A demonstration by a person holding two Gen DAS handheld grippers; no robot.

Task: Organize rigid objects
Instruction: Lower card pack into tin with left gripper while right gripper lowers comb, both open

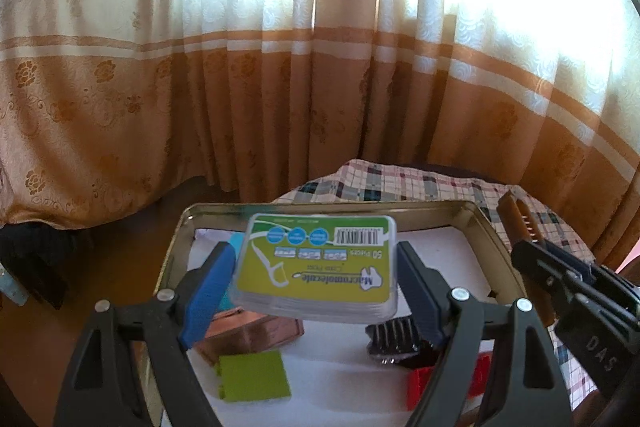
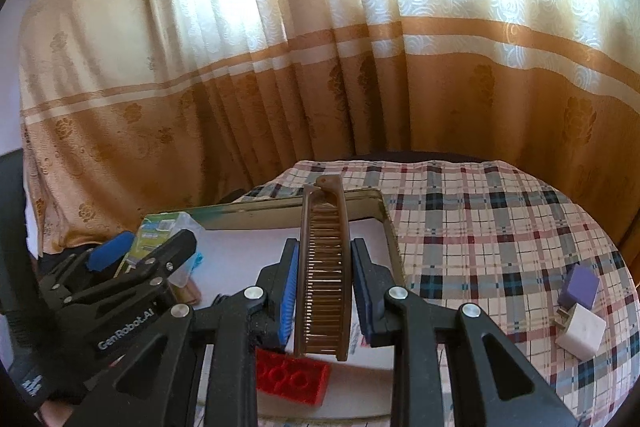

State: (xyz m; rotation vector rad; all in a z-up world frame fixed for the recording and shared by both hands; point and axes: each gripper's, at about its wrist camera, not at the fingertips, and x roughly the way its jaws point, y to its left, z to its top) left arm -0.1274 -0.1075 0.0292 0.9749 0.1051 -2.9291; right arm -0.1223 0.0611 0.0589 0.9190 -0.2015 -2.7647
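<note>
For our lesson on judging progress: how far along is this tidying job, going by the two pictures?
Done: a green block, a red block and a copper box already lie in the metal tray.
In hand: the left tongs grip a floss pick box and the right tongs grip a brown comb, both over the tray.
Left: a purple block and a white block on the checked cloth.

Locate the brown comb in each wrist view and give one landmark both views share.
Left wrist view: brown comb at right edge, above the tin's right rim.
Right wrist view: brown comb centre, upright in the right tool.
Shared landmark: metal tin, far right corner.
</note>
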